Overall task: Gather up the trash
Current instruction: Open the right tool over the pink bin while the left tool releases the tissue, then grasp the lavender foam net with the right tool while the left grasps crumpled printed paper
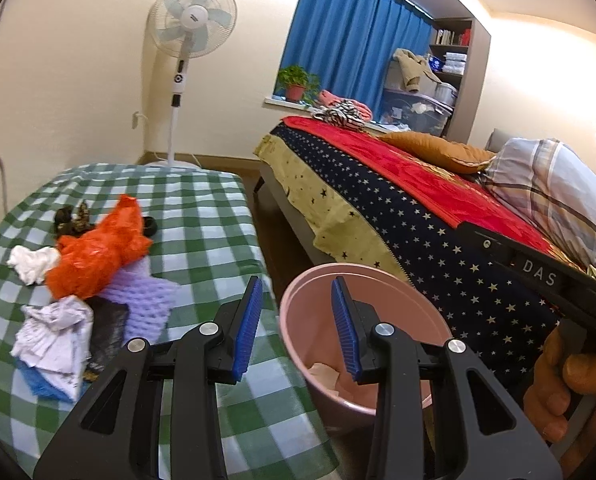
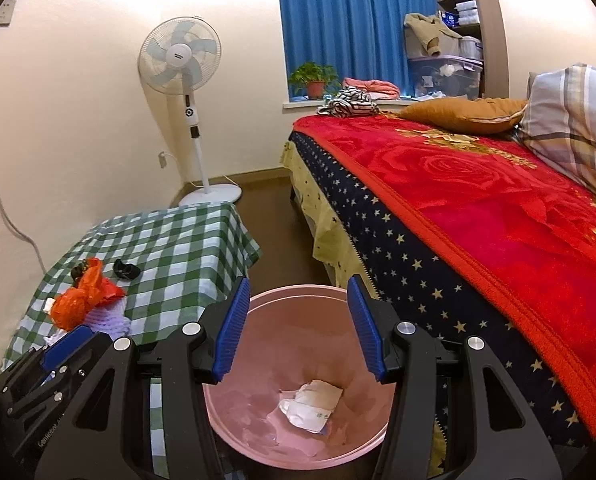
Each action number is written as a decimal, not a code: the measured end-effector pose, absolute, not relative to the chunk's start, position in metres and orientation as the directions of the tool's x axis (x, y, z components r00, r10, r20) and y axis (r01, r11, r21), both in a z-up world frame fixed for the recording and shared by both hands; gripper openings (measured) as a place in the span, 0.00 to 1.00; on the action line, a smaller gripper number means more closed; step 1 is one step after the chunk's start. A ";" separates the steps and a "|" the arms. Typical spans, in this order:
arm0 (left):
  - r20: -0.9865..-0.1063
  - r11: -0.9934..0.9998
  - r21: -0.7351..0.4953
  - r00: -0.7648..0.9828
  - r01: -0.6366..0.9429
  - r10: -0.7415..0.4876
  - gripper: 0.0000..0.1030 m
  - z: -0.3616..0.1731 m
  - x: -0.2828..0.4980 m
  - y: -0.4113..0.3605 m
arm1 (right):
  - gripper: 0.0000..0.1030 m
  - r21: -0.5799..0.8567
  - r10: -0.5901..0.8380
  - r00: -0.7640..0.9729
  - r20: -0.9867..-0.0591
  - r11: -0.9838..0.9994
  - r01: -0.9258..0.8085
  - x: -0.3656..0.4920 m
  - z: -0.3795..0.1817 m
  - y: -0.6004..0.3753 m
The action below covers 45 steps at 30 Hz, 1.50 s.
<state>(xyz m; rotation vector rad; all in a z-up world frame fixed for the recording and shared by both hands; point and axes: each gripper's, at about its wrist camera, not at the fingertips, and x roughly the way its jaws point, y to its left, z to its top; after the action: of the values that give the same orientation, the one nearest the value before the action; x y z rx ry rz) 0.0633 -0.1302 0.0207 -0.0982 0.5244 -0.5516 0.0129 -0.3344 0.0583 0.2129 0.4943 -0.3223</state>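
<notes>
Both grippers empty, jaws apart w/ nothing between. Right gripper [image 2: 298, 328] hangs over the pink bin [image 2: 257, 300], one crumpled paper [image 2: 312, 404] already lying at the bottom. Rest of the trash sits in a heap on the checked table [image 1: 201, 216]: orange bag [image 1: 97, 248], white paper wads [image 1: 55, 336], purple foam [image 1: 141, 300]. Heap lies ahead-left of the left gripper [image 1: 298, 328], running roughly away from it. Left hand's nearer, so prob. its grab next.

Bin [image 2: 298, 420] on the floor between table [image 2: 185, 248] and bed [image 2: 478, 220]; paper [image 2: 310, 404] inside; trash pile [image 1: 85, 280] along the table's left edge.
</notes>
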 end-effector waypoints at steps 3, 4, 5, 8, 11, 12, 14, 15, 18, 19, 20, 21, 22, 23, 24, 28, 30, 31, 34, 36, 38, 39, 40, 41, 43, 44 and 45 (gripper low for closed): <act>-0.450 0.862 -0.222 0.737 0.455 -0.505 0.34 0.022 0.060 -0.121 | 0.49 0.129 -0.230 0.845 -0.483 0.936 0.328 0.010 0.060 -0.327; -0.450 0.867 -0.220 0.743 0.446 -0.496 0.35 0.023 0.057 -0.117 | 0.49 0.130 -0.220 0.849 -0.479 0.939 0.317 0.009 0.060 -0.323; -0.450 0.870 -0.219 0.746 0.441 -0.491 0.35 0.023 0.056 -0.114 | 0.49 0.132 -0.212 0.852 -0.478 0.942 0.309 0.009 0.060 -0.321; -0.452 0.882 -0.212 0.758 0.420 -0.470 0.35 0.023 0.052 -0.103 | 0.49 0.146 -0.184 0.861 -0.475 0.948 0.283 0.007 0.059 -0.314; -0.456 0.895 -0.214 0.770 0.392 -0.447 0.35 0.022 0.049 -0.090 | 0.48 0.160 -0.156 0.866 -0.475 0.952 0.260 0.007 0.056 -0.306; -0.458 0.900 -0.217 0.775 0.379 -0.436 0.35 0.021 0.048 -0.084 | 0.48 0.166 -0.143 0.867 -0.478 0.954 0.249 0.007 0.055 -0.302; -0.460 0.908 -0.224 0.783 0.354 -0.419 0.35 0.021 0.048 -0.073 | 0.47 0.173 -0.124 0.870 -0.478 0.957 0.232 0.009 0.053 -0.294; -0.459 0.911 -0.226 0.786 0.346 -0.413 0.35 0.021 0.047 -0.070 | 0.47 0.173 -0.115 0.871 -0.478 0.960 0.221 0.009 0.052 -0.290; -0.462 0.924 -0.232 0.802 0.303 -0.379 0.34 0.020 0.046 -0.052 | 0.47 0.169 -0.086 0.873 -0.479 0.967 0.188 0.012 0.047 -0.276; -0.463 0.927 -0.233 0.805 0.293 -0.371 0.34 0.020 0.046 -0.048 | 0.47 0.169 -0.079 0.874 -0.480 0.969 0.180 0.012 0.047 -0.273; -0.466 0.931 -0.236 0.809 0.277 -0.359 0.35 0.019 0.047 -0.043 | 0.47 0.171 -0.069 0.874 -0.481 0.971 0.170 0.013 0.045 -0.269; -0.469 0.935 -0.238 0.812 0.263 -0.348 0.35 0.018 0.047 -0.039 | 0.46 0.174 -0.055 0.874 -0.482 0.972 0.157 0.015 0.044 -0.265; -0.472 0.939 -0.239 0.816 0.245 -0.333 0.34 0.017 0.047 -0.033 | 0.44 0.177 -0.043 0.874 -0.484 0.973 0.146 0.016 0.043 -0.260; -0.476 0.944 -0.238 0.820 0.228 -0.318 0.35 0.016 0.046 -0.029 | 0.43 0.179 -0.032 0.873 -0.486 0.974 0.136 0.018 0.041 -0.257; -0.481 0.949 -0.237 0.824 0.206 -0.299 0.35 0.015 0.047 -0.023 | 0.43 0.182 -0.021 0.873 -0.488 0.975 0.125 0.020 0.040 -0.253; -0.494 0.961 -0.243 0.835 0.134 -0.242 0.35 0.010 0.048 -0.005 | 0.39 0.198 0.019 0.869 -0.495 0.976 0.092 0.027 0.036 -0.240; -0.502 0.964 -0.244 0.837 0.103 -0.216 0.35 0.007 0.050 0.003 | 0.38 0.208 0.038 0.867 -0.497 0.975 0.077 0.032 0.033 -0.234; -0.507 0.966 -0.244 0.838 0.083 -0.200 0.34 0.005 0.051 0.007 | 0.37 0.213 0.046 0.866 -0.498 0.975 0.071 0.035 0.032 -0.231; -0.520 0.969 -0.246 0.840 0.030 -0.158 0.35 -0.001 0.055 0.016 | 0.36 0.220 0.067 0.862 -0.502 0.974 0.052 0.041 0.028 -0.224; -0.526 0.970 -0.242 0.840 0.002 -0.133 0.35 -0.005 0.057 0.020 | 0.35 0.223 0.082 0.858 -0.507 0.974 0.038 0.047 0.024 -0.218; -0.533 0.970 -0.244 0.838 -0.016 -0.120 0.35 -0.008 0.060 0.023 | 0.35 0.230 0.095 0.854 -0.511 0.973 0.029 0.052 0.021 -0.215; -0.537 0.969 -0.245 0.836 -0.027 -0.113 0.35 -0.011 0.062 0.024 | 0.35 0.234 0.105 0.851 -0.515 0.972 0.022 0.056 0.018 -0.212; -0.541 0.969 -0.244 0.834 -0.034 -0.107 0.35 -0.013 0.063 0.024 | 0.35 0.239 0.113 0.848 -0.518 0.971 0.017 0.059 0.016 -0.211; -0.545 0.969 -0.244 0.833 -0.045 -0.098 0.35 -0.015 0.065 0.025 | 0.35 0.244 0.120 0.845 -0.522 0.970 0.013 0.062 0.014 -0.209; -0.551 0.967 -0.247 0.830 -0.062 -0.088 0.35 -0.019 0.069 0.026 | 0.35 0.255 0.133 0.837 -0.531 0.967 0.008 0.069 0.008 -0.207; -0.554 0.967 -0.245 0.829 -0.069 -0.082 0.35 -0.021 0.071 0.026 | 0.35 0.260 0.138 0.834 -0.535 0.966 0.006 0.072 0.006 -0.207; -0.558 0.967 -0.245 0.827 -0.076 -0.076 0.35 -0.023 0.073 0.026 | 0.35 0.265 0.144 0.831 -0.538 0.964 0.005 0.075 0.003 -0.205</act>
<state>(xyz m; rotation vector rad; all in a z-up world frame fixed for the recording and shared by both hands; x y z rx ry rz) 0.0729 0.0260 -0.0234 -0.2630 0.5997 -0.0002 0.0750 -0.2052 0.0033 0.2616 0.5878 0.0748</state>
